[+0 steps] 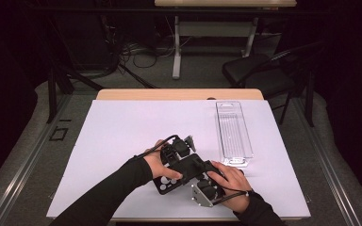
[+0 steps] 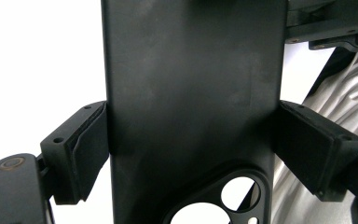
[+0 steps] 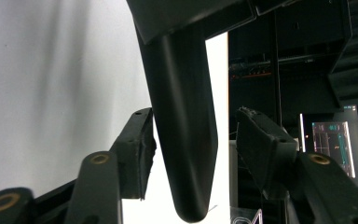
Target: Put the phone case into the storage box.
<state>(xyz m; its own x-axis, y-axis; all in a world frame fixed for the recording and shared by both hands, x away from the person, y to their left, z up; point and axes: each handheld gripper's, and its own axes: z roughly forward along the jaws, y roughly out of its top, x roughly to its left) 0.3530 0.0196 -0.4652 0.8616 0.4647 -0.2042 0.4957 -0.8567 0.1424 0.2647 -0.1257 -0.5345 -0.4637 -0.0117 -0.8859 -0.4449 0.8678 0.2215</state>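
Keep left claw [image 2: 191, 154] clamped across the case [image 2: 191, 93]; close the half-open right claw [image 3: 191, 154] squarely on its edge.

Open sheet [image 1: 122, 136]: bare from 9 to 12 o'clock of the hands; free passage.
Clear tray [image 1: 233, 132]: at 1 o'clock of the hands, lengthwise, blocks that side.
Near edge: forearms fill 6 o'clock.
Centre: phone case [image 1: 184, 172] lies between left gripper [image 1: 176, 149] and right gripper [image 1: 206, 190]; no gap there.
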